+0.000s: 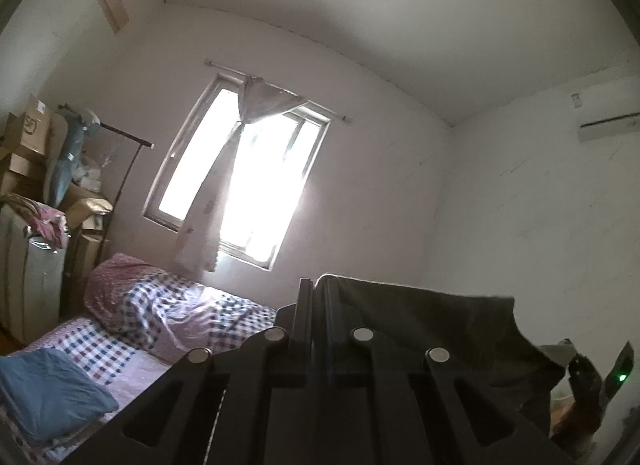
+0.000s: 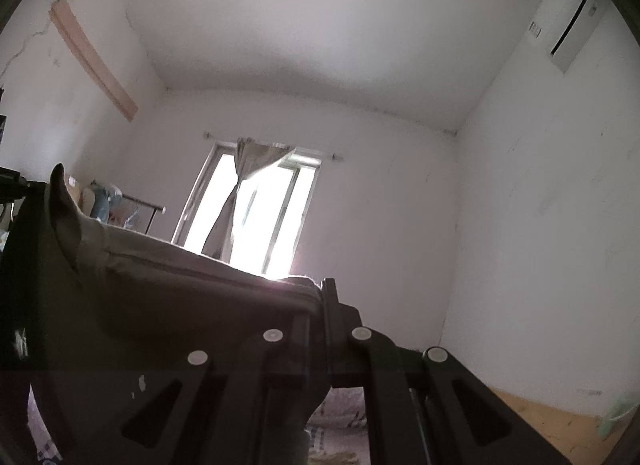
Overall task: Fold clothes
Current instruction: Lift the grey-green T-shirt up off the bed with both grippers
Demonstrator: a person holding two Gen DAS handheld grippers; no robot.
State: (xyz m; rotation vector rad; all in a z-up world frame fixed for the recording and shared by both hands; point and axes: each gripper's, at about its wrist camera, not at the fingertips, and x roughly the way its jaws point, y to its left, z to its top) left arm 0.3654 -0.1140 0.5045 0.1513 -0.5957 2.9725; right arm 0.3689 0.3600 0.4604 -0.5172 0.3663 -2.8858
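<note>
Both grippers are raised and tilted up toward the window wall. My left gripper [image 1: 318, 289] is shut on the edge of a dark grey garment [image 1: 440, 329], which hangs to the right of its fingers. My right gripper [image 2: 320, 293] is shut on the same dark garment [image 2: 160, 285], which stretches away to the left of its fingers. The cloth hangs between the two grippers and hides the bed below in the right wrist view. A folded blue garment [image 1: 48, 393] lies on the bed at the lower left.
A bed [image 1: 120, 349] with a checked cover and a pink pillow [image 1: 116, 285] lies below left. Stacked boxes [image 1: 28, 153] and a clothes rack [image 1: 120, 137] stand by the left wall. A bright window [image 1: 240, 177] with a tied curtain is ahead. Wooden floor [image 2: 540, 417] shows at the right.
</note>
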